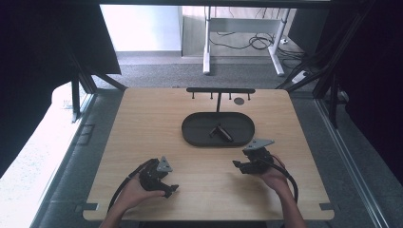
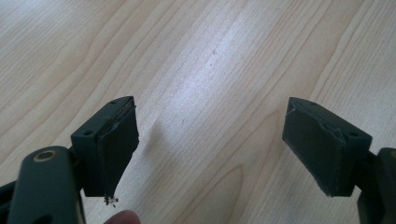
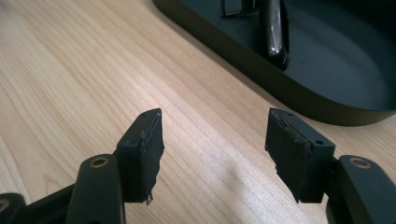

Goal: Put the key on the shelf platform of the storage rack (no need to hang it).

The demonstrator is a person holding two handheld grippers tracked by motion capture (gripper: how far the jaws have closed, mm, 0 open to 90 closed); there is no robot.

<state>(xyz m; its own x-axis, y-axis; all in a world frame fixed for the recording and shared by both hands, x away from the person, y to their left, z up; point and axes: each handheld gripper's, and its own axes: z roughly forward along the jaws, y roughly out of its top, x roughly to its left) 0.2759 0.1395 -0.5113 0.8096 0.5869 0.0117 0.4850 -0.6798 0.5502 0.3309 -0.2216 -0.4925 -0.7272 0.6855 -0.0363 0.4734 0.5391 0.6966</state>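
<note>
Left gripper point(image 1: 172, 190), lower left of frame: jaws wide, empty, resting over bare table point(image 1: 142, 118). Tray point(image 1: 195, 135), centre of frame: dark object point(image 1: 221, 132) lies inside, under hook rack point(image 1: 220, 90). Right gripper point(image 1: 236, 165), lower right of centre, just beside tray rim: your jaws partly parted, nothing between. Judgement: pickup not begun; reach, grasp and transfer remain.

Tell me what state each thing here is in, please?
Left gripper: open, nothing between the jaws, over bare table.
Right gripper: open, holding nothing, near the tray.
Tray: flat on the table, with a dark object lying in it.
Rack: upright behind the tray, nothing hung on it.
</note>
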